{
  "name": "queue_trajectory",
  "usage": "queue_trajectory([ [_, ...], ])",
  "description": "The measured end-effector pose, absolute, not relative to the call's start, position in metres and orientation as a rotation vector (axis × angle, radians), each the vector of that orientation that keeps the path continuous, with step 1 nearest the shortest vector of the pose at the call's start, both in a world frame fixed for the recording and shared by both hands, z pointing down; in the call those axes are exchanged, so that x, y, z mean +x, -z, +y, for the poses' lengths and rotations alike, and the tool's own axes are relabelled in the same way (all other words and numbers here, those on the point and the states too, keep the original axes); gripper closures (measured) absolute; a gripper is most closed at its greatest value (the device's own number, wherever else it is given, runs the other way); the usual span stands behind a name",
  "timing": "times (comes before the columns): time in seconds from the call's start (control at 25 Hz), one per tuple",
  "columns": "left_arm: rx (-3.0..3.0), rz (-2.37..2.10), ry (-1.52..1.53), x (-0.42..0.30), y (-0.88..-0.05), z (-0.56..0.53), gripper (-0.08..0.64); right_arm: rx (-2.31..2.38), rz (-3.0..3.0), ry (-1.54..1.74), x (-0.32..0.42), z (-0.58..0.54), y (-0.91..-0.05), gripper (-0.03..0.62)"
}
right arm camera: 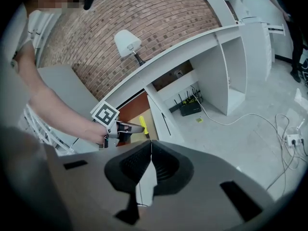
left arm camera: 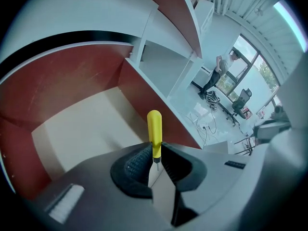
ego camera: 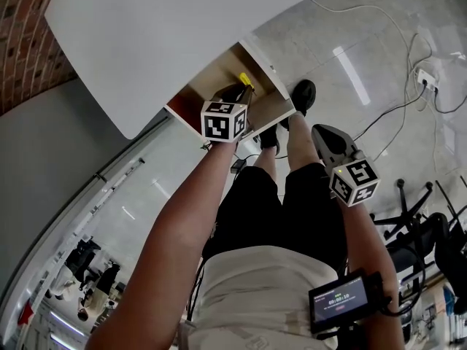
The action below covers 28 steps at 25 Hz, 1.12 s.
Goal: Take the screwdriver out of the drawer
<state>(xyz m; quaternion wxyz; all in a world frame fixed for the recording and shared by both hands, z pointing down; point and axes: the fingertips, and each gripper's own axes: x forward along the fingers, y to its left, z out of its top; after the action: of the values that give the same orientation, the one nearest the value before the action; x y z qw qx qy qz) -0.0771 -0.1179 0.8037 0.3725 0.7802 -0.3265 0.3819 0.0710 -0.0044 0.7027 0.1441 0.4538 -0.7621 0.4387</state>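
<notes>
While your left gripper point(left arm camera: 155, 154) pinches the screwdriver point(left arm camera: 154, 126) by its lower handle — light, stiff, probably slick — grip firmly.

Upper left of the head view: brick wall point(ego camera: 22, 35), with a white tabletop point(ego camera: 160, 28) across the top centre. Upper right: pale glossy floor point(ego camera: 379, 49) carrying a white power strip point(ego camera: 427, 79). Lower right: dark office chairs point(ego camera: 423, 224).

Right gripper view: a white-shaded lamp point(right arm camera: 126, 41) stands before the brickwork in the upper centre. Open white shelf bays point(right arm camera: 226, 76) occupy the upper right. A black router point(right arm camera: 188, 107) with upright antennas sits on the floor at centre, a small yellow-green item point(right arm camera: 198, 120) just beside it, and a white cable point(right arm camera: 224, 121) runs right.

Left gripper view, right side: tall windows point(left arm camera: 255, 61), a standing person point(left arm camera: 214, 78), a swivel chair point(left arm camera: 243, 100)
</notes>
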Motion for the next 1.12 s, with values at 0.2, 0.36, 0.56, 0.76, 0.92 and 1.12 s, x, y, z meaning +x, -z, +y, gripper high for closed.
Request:
queue_trajectory([
  [0.2,1.981,-0.838,-0.976,-0.084,-0.807,-0.113,0.508,1.305,-2.199,-1.257,0.069,-0.004,-0.703,0.586],
  [0.36,1.943,-0.857,-0.966,-0.088,-0.811,-0.11,0.512,1.301,-2.198,-1.259,0.07,0.0,-0.705,0.586],
  [0.56,1.928,-0.875,-0.955,-0.101,-0.806,-0.111,0.54,1.307,-2.19,-1.262,0.061,0.006,-0.698,0.586],
  [0.76,1.934,-0.877,-0.952,-0.108,-0.801,-0.112,0.54,1.306,-2.183,-1.26,0.056,0.007,-0.697,0.586],
  [0.92,1.95,-0.878,-0.939,-0.106,-0.793,-0.112,0.54,1.302,-2.192,-1.245,0.056,0.001,-0.692,0.586],
  [1.12,1.976,-0.889,-0.907,-0.109,-0.772,-0.112,0.54,1.285,-2.213,-1.217,0.047,-0.005,-0.68,0.586],
])
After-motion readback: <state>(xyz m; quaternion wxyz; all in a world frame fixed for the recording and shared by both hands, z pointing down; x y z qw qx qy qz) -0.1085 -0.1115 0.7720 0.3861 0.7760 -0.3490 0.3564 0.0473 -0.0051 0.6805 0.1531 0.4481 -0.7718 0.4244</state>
